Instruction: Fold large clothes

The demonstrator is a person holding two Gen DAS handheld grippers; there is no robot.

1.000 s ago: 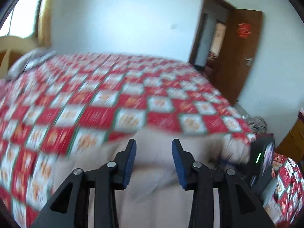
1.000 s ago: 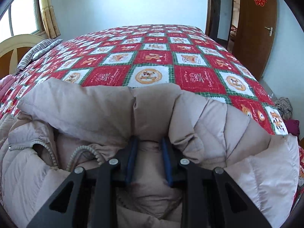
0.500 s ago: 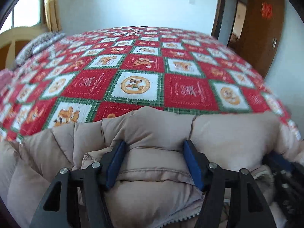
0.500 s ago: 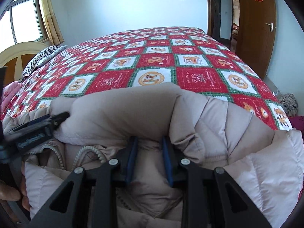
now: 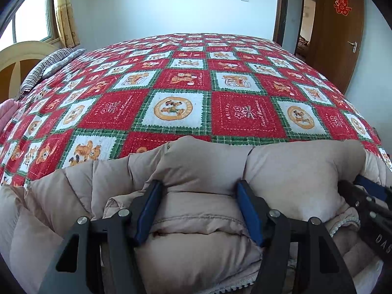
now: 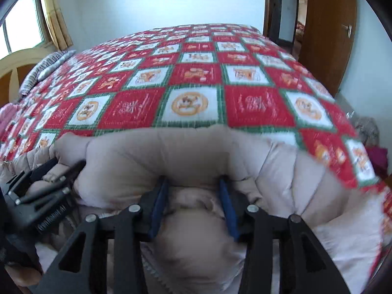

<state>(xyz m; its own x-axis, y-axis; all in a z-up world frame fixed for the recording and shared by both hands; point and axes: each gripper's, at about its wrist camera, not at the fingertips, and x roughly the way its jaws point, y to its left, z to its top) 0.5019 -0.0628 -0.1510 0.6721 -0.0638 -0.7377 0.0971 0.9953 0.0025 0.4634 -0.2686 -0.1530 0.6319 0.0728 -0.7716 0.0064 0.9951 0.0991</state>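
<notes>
Black angular frames on left gripper [image 5: 199, 189] and right gripper [image 6: 193, 183], with triangular cut-outs and round silver screws. Blue pads lining the fingers [image 5: 248, 210]. White lettering along one black side.

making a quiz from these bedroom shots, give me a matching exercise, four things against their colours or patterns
Things:
1. puffy jacket
2. bedspread
3. pillow
4. door

Looks:
a. brown wood
b. red, white and green squares
c. beige, quilted
d. dark and light stripes

Pairs: 1-c, 2-b, 3-d, 4-a
</notes>
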